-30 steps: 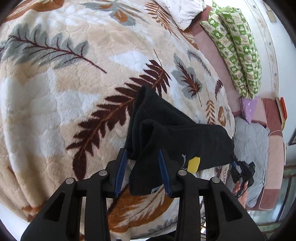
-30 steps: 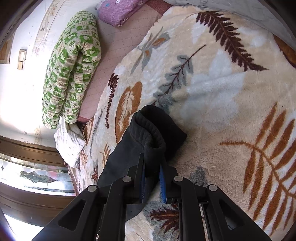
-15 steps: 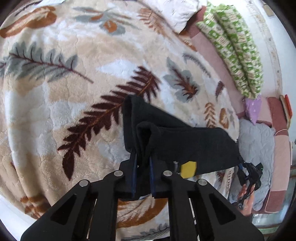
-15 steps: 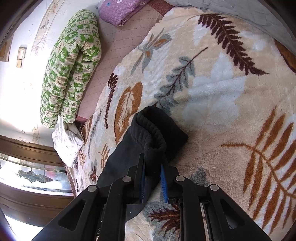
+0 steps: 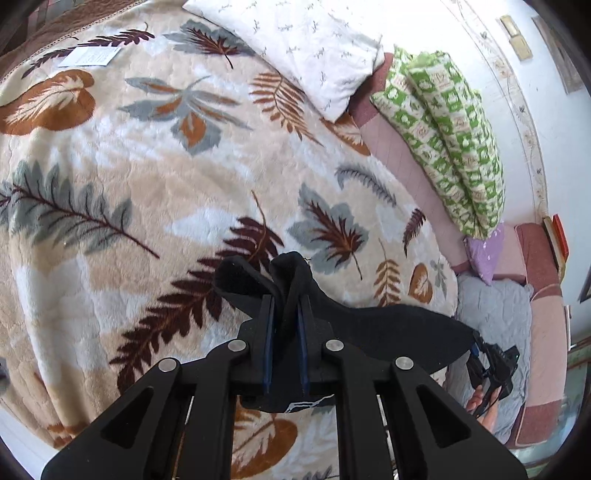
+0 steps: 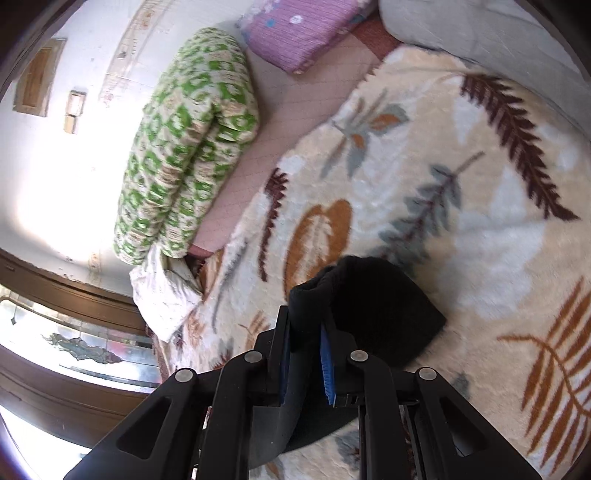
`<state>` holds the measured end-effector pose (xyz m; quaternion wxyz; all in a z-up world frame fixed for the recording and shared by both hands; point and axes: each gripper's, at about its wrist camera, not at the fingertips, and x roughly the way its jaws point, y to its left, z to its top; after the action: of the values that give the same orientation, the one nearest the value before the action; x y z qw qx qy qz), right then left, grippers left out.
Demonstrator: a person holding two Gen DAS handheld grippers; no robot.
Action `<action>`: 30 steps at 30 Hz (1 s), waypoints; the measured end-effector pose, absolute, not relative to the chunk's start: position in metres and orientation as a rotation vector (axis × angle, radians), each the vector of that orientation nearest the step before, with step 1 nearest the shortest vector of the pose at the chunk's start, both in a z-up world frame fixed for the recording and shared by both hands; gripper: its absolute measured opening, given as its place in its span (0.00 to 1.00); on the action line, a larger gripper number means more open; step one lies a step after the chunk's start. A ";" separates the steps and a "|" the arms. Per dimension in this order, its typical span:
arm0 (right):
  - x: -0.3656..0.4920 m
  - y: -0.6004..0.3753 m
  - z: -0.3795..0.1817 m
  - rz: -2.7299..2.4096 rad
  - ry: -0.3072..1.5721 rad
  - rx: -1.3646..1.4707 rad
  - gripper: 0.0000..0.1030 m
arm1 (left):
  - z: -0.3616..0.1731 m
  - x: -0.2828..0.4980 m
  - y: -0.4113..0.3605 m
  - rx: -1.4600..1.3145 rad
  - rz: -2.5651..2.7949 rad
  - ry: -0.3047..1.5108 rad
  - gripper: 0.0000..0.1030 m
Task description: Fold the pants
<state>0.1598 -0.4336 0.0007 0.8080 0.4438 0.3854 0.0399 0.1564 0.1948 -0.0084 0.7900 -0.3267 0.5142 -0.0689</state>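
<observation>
Both of my hand-held grippers have risen since the earlier frames, and the black pants have come up off the blanket with them. My left hand-held gripper, whose jaws stood apart a second ago, is now clamped tight on a bunched fold of the black fabric, which sticks up above its blue pads. From that grip the pants stretch as a taut dark span across to my right hand-held gripper, seen small near the right edge of the left wrist view with my hand below it.

Under the pants lies the leaf-patterned blanket covering the bed. A white pillow rests at the bed's far edge. A rolled green-and-cream quilt lies along the far right side by the wall, and a purple cushion sits just beside its end.

In the right wrist view, my right hand-held gripper is closed on a thick rolled edge of the pants; the fabric fills the narrow gap between its blue pads and mounds up beyond the fingertips over the blanket. The green-and-cream quilt lies at the bed's far left edge, the purple cushion beyond it.
</observation>
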 end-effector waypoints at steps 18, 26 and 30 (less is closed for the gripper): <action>0.172 -0.454 -0.032 0.130 0.817 1.029 0.15 | -0.006 0.173 0.196 -0.894 -0.224 1.199 0.08; 0.170 -0.453 -0.032 0.150 0.811 1.122 0.15 | -0.022 0.159 0.192 -0.726 -0.109 1.291 0.09; 0.162 -0.460 -0.045 0.110 0.844 1.110 0.15 | -0.052 0.157 0.202 -0.818 -0.103 1.334 0.08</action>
<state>0.1620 -0.4599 -0.0450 0.7652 0.5109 0.3885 0.0507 0.1570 0.2022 -0.0516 0.7080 -0.3685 0.6007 -0.0465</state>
